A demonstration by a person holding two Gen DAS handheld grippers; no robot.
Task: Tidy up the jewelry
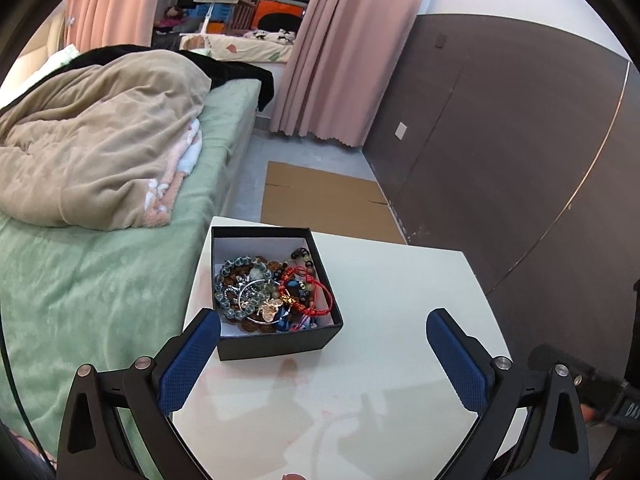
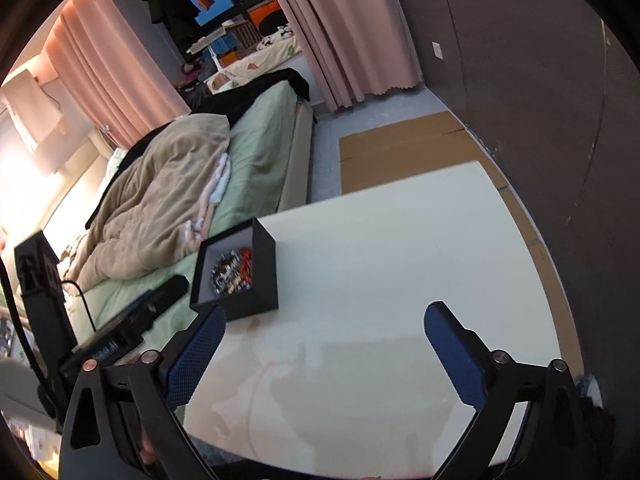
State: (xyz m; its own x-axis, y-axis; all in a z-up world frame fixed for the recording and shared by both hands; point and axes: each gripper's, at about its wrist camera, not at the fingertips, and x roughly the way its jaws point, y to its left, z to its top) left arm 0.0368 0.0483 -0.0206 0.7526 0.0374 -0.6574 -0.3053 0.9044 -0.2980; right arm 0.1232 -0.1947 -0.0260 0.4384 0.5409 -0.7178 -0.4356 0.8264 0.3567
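**Jewelry box on the desk, both hand-held grippers spread**

A black box (image 1: 276,292) with a white lining is seen standing on the white desk (image 1: 400,320), close to the desk's edge on the bed side. The box is open at the top and is filled with jewelry (image 1: 268,294): a grey-green bead bracelet (image 1: 230,292), a red cord bracelet (image 1: 316,298), a dark bead string toward the far corner, a thin silver bangle and some gold-coloured pieces, all tangled together in one heap.

The left hand-held gripper (image 1: 323,322) is held just short of the box with its blue-padded fingers spread wide; nothing is held between them. Its left fingertip (image 1: 206,326) is seen right at the box's near left corner, though contact cannot be judged.

In the right wrist view the right hand-held gripper (image 2: 326,318) is likewise spread and empty, above the bare desk (image 2: 400,240), with the box (image 2: 240,272) ahead of its left finger. The left hand-held gripper's body (image 2: 132,322) is seen at the left of that view.

Beside the desk a bed (image 1: 100,280) with a green sheet and a beige blanket (image 1: 100,132) is seen. Flattened cardboard (image 1: 320,196) lies on the floor beyond the desk, and pink curtains (image 1: 336,48) hang behind.
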